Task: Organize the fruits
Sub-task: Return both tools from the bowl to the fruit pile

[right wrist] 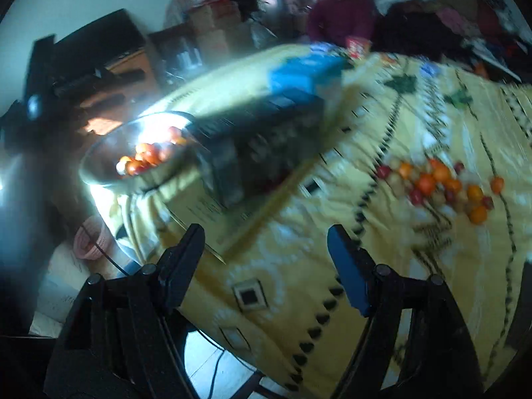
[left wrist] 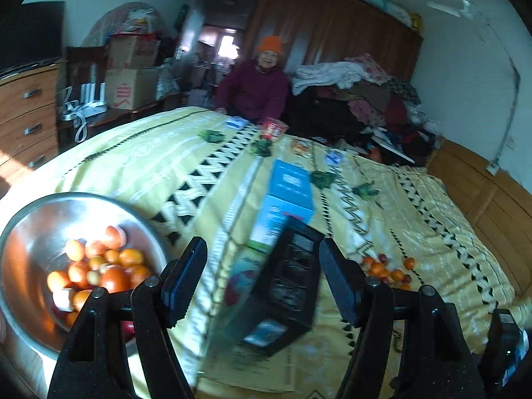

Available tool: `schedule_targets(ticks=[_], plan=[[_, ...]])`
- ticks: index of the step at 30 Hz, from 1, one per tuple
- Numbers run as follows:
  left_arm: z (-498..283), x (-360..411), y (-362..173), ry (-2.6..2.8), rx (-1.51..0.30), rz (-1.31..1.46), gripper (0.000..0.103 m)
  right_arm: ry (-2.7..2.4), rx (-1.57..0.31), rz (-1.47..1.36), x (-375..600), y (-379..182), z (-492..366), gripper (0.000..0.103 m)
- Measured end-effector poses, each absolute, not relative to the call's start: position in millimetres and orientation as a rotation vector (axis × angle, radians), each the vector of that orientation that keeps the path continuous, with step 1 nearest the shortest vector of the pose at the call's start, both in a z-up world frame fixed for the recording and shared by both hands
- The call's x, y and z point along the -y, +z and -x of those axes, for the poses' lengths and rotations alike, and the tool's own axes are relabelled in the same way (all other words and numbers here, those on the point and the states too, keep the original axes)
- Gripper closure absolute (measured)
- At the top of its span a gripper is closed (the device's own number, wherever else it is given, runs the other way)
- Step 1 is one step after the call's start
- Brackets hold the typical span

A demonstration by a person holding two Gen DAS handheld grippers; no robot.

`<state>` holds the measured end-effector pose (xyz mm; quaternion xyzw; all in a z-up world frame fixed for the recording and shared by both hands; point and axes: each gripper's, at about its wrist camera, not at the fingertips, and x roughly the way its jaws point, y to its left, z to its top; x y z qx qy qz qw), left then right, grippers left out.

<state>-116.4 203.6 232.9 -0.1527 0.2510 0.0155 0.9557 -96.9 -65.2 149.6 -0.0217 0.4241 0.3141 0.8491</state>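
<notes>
Motion blur smears the loose fruits (right wrist: 445,186) on the bed (right wrist: 332,266); the black box (right wrist: 259,146) hides part of the bowl (right wrist: 99,166).

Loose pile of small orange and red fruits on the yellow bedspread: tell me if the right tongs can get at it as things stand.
Probably yes. The right tongs are open and empty, and the loose fruit pile lies ahead to their right with only bare yellow bedspread between; the black and blue boxes sit off to the left.

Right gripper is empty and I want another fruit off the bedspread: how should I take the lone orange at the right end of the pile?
Grip the lone orange across its round middle, from above. It sits apart from the fruit pile, leaving finger room. The right gripper is already open.
</notes>
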Motion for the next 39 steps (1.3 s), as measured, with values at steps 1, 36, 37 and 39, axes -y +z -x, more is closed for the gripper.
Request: schedule_targets(ticks=[1, 36, 37, 39], plan=[[111.0, -184.3, 233.4, -0.012, -0.517, 0.291, 0.032, 0.636, -0.912, 0.027, 77.7, 144.3, 95.5, 0.026], [10.2, -70.7, 101.6, -0.2, -0.853, 0.273, 0.032, 0.732, -1.17, 0.188, 29.3, 27.1, -209.1, 0.065], [11.1, -71.4, 99.9, -0.201, -0.857, 0.279, 0.032, 0.735, -1.152, 0.191, 35.6, 28.6, -202.0, 0.065], [12.7, -70.5, 97.1, -0.205, -0.862, 0.288, 0.032, 0.731, -1.136, 0.213, 52.3, 37.9, -182.8, 0.065]])
